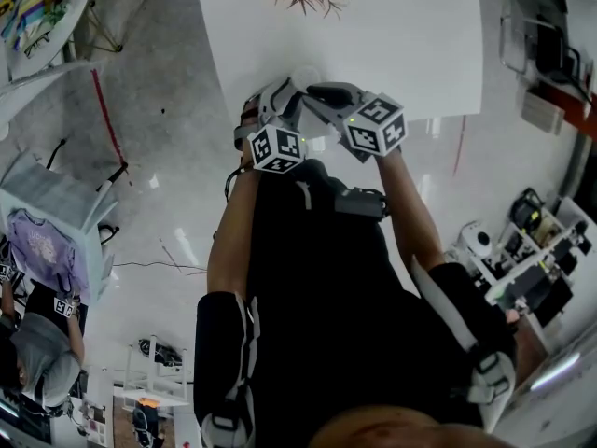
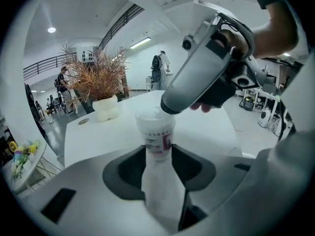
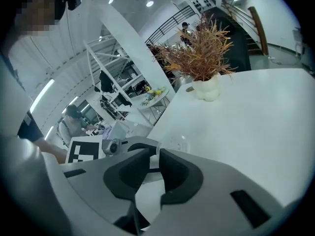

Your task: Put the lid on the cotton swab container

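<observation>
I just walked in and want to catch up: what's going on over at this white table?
A person holds a gripper in each hand at the near edge of the white table. The left gripper is shut on the cotton swab container, holding it upright. The right gripper, its jaws closed on what looks like the thin clear lid, sits right at the container's top. Whether the lid is fully seated cannot be told.

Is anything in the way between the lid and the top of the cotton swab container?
Nothing visible is. The left hand-held gripper clamps the cotton swab container upright, and the right hand-held gripper, which seems to pinch the clear lid by its edge, sits right at the container's top.
</observation>
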`<state>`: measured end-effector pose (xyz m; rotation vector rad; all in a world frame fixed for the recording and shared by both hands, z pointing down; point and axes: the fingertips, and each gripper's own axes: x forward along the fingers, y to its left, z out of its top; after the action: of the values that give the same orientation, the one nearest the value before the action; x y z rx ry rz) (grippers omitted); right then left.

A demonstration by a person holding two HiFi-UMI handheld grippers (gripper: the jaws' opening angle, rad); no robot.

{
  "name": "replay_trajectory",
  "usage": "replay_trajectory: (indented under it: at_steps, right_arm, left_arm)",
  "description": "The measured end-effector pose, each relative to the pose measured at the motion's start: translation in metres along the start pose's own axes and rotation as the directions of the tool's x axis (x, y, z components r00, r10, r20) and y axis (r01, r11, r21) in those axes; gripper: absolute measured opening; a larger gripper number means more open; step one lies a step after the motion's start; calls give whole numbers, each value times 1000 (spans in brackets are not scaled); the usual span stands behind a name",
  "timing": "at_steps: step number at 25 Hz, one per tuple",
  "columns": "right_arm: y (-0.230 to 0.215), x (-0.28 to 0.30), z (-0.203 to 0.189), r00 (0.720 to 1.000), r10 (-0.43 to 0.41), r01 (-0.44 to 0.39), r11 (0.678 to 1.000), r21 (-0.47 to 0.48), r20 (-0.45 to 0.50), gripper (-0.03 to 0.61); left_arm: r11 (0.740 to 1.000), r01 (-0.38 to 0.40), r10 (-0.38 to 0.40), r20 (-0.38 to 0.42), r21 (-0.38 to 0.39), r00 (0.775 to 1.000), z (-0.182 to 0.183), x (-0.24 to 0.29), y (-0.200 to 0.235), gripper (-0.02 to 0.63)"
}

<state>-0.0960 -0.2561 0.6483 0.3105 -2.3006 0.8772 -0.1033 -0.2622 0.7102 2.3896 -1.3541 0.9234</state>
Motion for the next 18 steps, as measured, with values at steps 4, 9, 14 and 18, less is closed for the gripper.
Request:
replay_trajectory:
  at_steps: [4, 9, 14, 18]
  right_arm:
    - [-5, 2, 0, 999, -27, 28, 999, 30, -29, 45]
    - [-8, 5, -1, 994, -91, 89, 996, -33, -63, 23]
    - [-7, 8, 0, 985, -156, 146, 982, -119, -79, 14]
    - [-7, 9, -1, 979, -185, 172, 975, -141, -81, 11]
  left_arm:
    - [1000, 6, -6, 0, 6, 1000, 0, 0, -1, 164]
    - [1000, 13, -13, 0, 3, 1000, 0, 1, -1, 164]
    - [1000, 18, -18, 1, 1, 1000, 0, 0, 0, 164]
    - [1000, 22, -22, 3, -5, 1000, 0, 1, 0, 164]
